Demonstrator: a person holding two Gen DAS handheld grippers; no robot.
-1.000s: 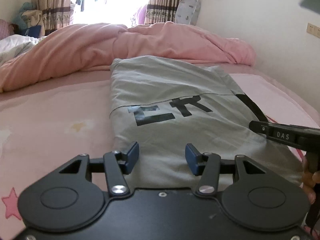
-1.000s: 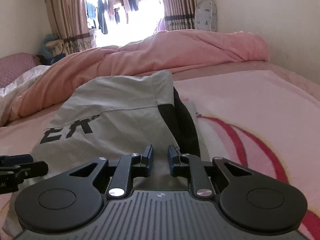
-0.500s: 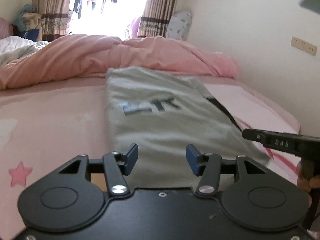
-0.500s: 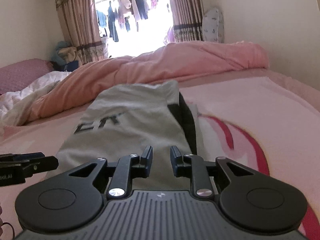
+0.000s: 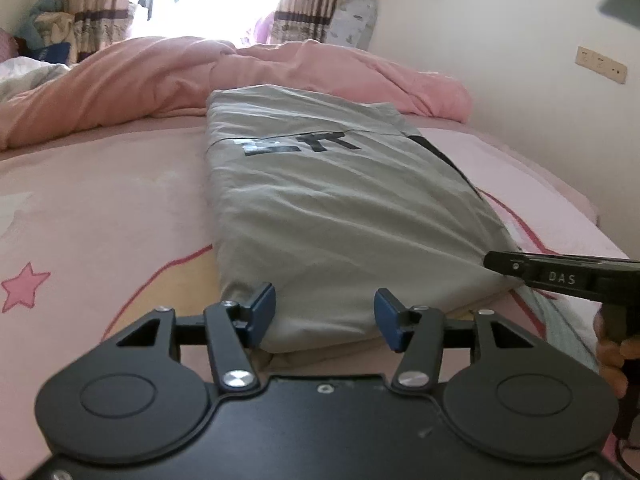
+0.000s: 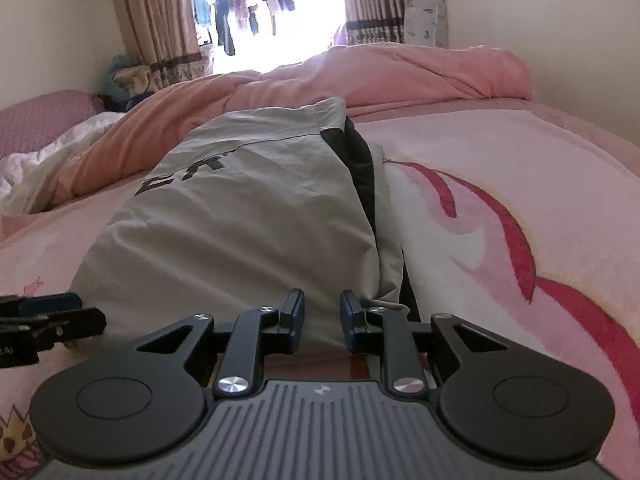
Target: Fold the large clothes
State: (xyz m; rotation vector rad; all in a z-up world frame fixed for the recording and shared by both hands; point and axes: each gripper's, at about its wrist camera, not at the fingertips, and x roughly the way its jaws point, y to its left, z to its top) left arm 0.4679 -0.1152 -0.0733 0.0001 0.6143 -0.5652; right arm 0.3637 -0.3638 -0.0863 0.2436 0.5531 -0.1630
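Note:
A grey garment [image 5: 328,208] with black letters and a black side stripe lies folded into a long strip on the pink bed sheet [image 5: 100,216]; it also shows in the right wrist view [image 6: 248,216]. My left gripper [image 5: 325,314] is open, its jaws either side of the strip's near left end. My right gripper [image 6: 321,316] is open with a narrower gap at the near right end, by the black stripe [image 6: 364,168]. Nothing is held. Each gripper shows at the edge of the other's view: the right one [image 5: 560,276], the left one [image 6: 48,320].
A bunched pink duvet [image 5: 200,76] lies across the far end of the bed, just beyond the garment. A wall [image 5: 500,40] runs along the right side, close to the bed edge. Curtains [image 6: 156,20] frame a bright window behind.
Both grippers have drawn back toward the garment's near end and tilted down. More of the strip and its near edge now shows. Jaw gaps look unchanged.

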